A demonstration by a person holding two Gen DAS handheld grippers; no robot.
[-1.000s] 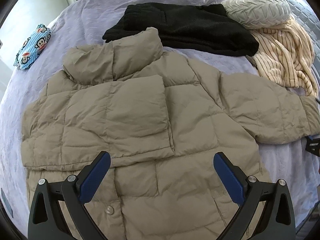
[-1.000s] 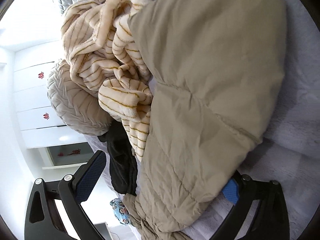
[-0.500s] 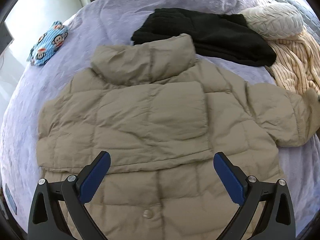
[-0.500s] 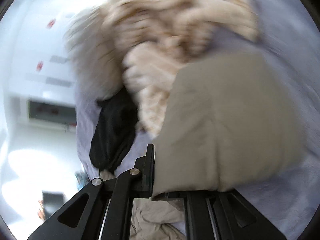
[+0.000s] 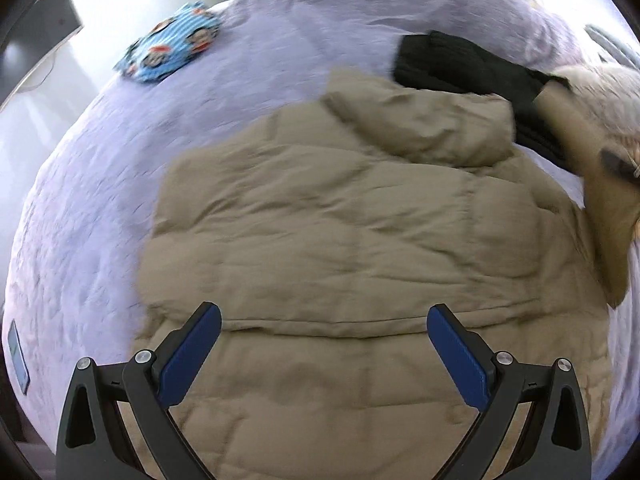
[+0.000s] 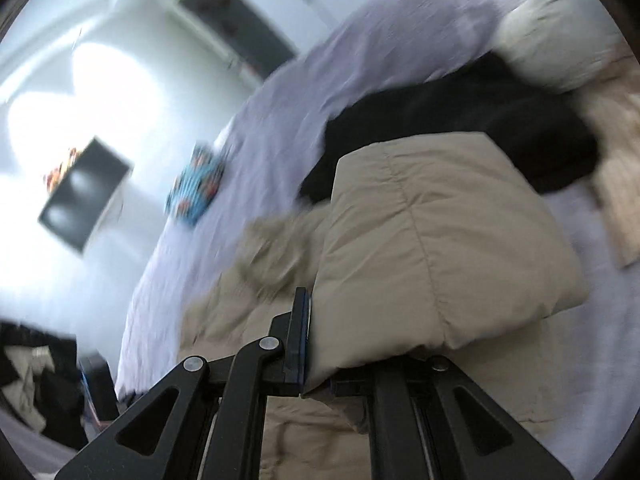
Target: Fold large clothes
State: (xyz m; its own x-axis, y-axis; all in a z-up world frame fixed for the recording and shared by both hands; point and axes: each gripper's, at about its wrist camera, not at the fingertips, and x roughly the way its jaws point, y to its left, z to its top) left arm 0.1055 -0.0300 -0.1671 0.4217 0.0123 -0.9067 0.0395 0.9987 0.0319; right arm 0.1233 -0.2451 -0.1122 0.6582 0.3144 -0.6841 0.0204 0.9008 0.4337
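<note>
From your left wrist camera, scanning from the left: a blue cartoon-print pouch (image 5: pixel 170 54) lies far out on the lavender bedspread (image 5: pixel 100 208), well apart from everything else. The tan puffer jacket (image 5: pixel 360 248) fills the middle, spread flat with its collar (image 5: pixel 420 128) turned toward the far side and one sleeve folded across the chest. Your left gripper (image 5: pixel 324 356) hovers above the jacket's lower part with its blue pads (image 5: pixel 192 354) spread wide and nothing between them. Behind the collar lies a black garment (image 5: pixel 472 68). At the right edge the jacket's other sleeve (image 5: pixel 588 184) stands lifted off the bed, and a dark piece of hardware beside it is too blurred to identify from here.

Your right wrist camera fills that gap. Starting at its left you see a bright, blurred room with a dark panel (image 6: pixel 86 194), then the same pouch (image 6: pixel 196 188) on the bedspread (image 6: pixel 360 60). In the middle your right gripper (image 6: pixel 316 344) is clamped on the sleeve's (image 6: pixel 440 248) cuff; its jaws have just been closing, and the tan fabric is pinched between them. The sleeve hangs in front of the black garment (image 6: pixel 460 112). To the right, a cream pillow (image 6: pixel 560 28) and a striped cream blanket (image 6: pixel 616 184) show clearly, where the left view gives only a pale smear.
</note>
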